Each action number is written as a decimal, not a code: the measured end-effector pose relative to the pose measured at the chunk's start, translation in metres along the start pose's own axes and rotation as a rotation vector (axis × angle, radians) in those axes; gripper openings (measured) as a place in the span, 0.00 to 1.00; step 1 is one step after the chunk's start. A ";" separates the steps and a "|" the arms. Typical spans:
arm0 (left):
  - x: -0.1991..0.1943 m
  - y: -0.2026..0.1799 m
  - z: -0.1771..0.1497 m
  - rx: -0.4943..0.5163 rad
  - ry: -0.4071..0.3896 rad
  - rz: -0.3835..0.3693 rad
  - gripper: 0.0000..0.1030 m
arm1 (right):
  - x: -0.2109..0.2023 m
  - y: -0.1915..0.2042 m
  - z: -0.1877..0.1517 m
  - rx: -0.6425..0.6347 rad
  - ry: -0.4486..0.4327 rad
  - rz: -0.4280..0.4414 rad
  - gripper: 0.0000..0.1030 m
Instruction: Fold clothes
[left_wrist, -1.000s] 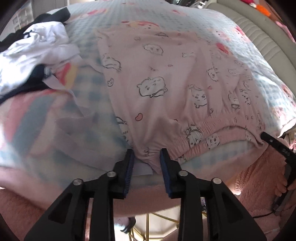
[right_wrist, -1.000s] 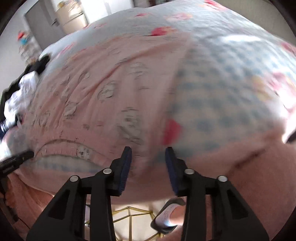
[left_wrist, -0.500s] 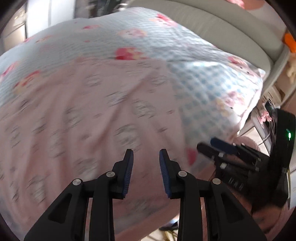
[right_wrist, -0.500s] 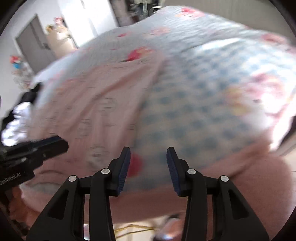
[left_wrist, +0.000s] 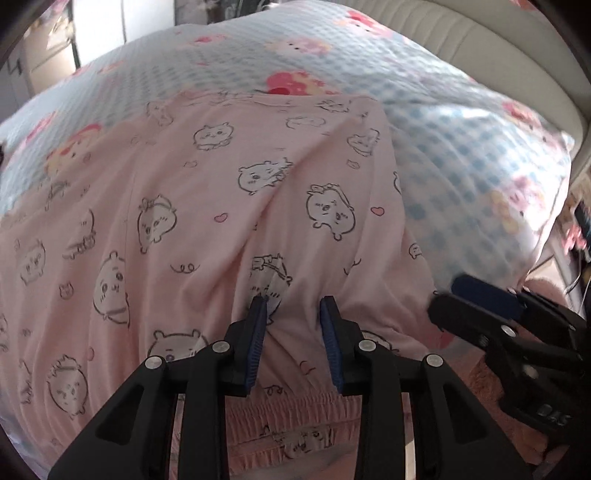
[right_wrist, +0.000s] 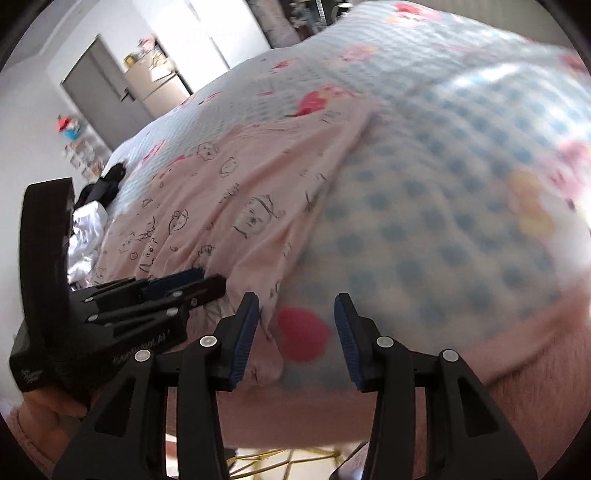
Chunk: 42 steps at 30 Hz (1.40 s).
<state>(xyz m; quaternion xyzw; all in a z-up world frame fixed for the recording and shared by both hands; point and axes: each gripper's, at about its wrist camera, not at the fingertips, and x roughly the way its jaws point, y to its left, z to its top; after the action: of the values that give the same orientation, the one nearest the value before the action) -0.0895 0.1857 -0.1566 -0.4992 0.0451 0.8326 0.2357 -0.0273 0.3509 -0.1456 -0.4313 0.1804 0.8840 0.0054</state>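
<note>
left gripper (left_wrist: 291, 310): part open, empty, over the pink pyjama garment (left_wrist: 221, 206) at the bed's (left_wrist: 461, 122) near edge. right gripper (right_wrist: 295, 314): part open, empty, at the garment's right edge. advice: pinch waistband corners (left_wrist: 295, 410) evenly before folding toward the far edge.

My left claw (left_wrist: 293, 306) sits over the pink pants (left_wrist: 221, 221); fabric bunches between the parted fingers. My right claw (left_wrist: 476, 299) crowds it at 3 o'clock. Open quilt (right_wrist: 443, 221) from 12 to 2 o'clock of the right claw. Dark clothes pile (right_wrist: 99, 192) blocks 10 o'clock, well apart.
</note>
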 end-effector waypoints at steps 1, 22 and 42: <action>-0.003 0.004 -0.001 -0.022 -0.010 -0.013 0.32 | 0.004 0.005 0.005 -0.031 -0.005 -0.010 0.42; -0.004 0.042 -0.014 -0.128 0.000 -0.018 0.32 | 0.005 -0.012 -0.005 0.037 0.036 -0.222 0.36; -0.005 0.020 -0.026 -0.029 0.035 -0.110 0.33 | 0.016 -0.009 -0.007 0.061 0.081 -0.338 0.22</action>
<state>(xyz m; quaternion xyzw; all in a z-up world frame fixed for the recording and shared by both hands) -0.0750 0.1576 -0.1685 -0.5188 0.0098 0.8100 0.2731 -0.0305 0.3549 -0.1649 -0.4905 0.1324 0.8464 0.1596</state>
